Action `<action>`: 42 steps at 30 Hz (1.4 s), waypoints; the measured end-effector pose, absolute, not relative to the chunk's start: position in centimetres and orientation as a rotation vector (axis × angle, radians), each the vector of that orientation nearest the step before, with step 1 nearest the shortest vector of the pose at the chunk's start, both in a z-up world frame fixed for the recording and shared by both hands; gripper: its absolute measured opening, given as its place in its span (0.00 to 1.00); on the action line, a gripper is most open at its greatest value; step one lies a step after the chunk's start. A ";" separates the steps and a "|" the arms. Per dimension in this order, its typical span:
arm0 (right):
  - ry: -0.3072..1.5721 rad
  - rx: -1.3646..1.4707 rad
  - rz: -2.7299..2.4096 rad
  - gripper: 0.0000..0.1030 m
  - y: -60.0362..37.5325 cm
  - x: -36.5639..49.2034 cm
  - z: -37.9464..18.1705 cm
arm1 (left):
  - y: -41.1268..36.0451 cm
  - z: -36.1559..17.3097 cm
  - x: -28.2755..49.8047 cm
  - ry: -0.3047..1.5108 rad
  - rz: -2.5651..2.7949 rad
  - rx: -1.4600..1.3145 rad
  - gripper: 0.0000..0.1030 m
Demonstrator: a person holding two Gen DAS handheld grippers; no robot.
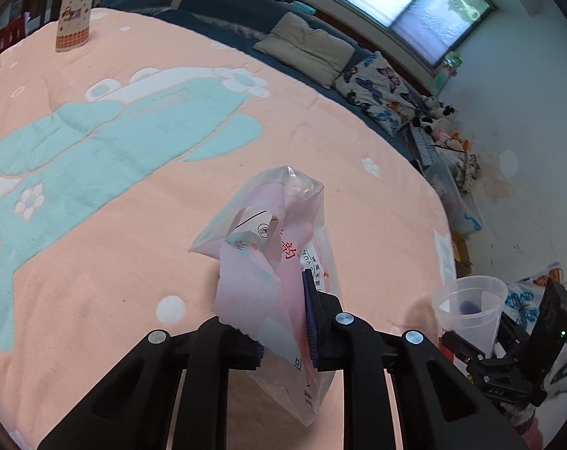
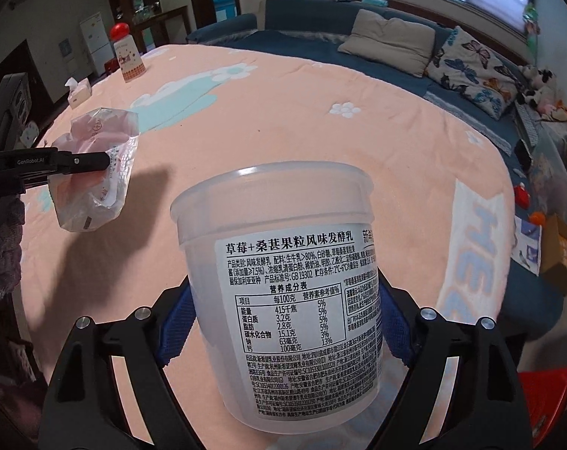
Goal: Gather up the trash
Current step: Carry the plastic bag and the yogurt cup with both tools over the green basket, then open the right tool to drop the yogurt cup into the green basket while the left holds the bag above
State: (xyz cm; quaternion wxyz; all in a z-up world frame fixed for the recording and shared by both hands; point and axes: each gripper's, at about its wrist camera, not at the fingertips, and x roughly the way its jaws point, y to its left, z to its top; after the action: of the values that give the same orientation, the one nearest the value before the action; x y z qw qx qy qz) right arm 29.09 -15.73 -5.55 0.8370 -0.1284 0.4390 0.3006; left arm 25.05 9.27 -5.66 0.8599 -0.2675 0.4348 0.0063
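Clamped between the right gripper's (image 2: 283,322) fingers was a yogurt cup (image 2: 279,292), lifted off the surface (image 2: 283,120), while the left gripper (image 1: 283,322) pinched a crumpled plastic wrapper (image 1: 272,255); both awaited a bin, none visible.

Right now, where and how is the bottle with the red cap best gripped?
Take the red-capped bottle across its body, just below the cap, coming in level from the near side. It stands upright on the pink blanket with nothing touching it, and narrows toward the cap.
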 end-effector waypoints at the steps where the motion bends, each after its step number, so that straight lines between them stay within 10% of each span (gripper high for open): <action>1: 0.927 -0.260 0.630 0.80 -16.1 28.6 -5.3 | 8.9 -5.3 24.8 0.908 0.001 -0.556 0.17; 42: 0.828 0.164 -0.037 0.80 -44.8 9.4 -4.3 | -20.6 0.4 19.7 0.913 -0.629 -0.178 0.16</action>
State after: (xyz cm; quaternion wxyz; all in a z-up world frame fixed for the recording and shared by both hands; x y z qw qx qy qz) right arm 9.38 -44.78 -4.29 0.9121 0.0794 0.4018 -0.0180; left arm 19.74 -20.64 0.44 0.8464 -0.0842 0.4330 -0.2983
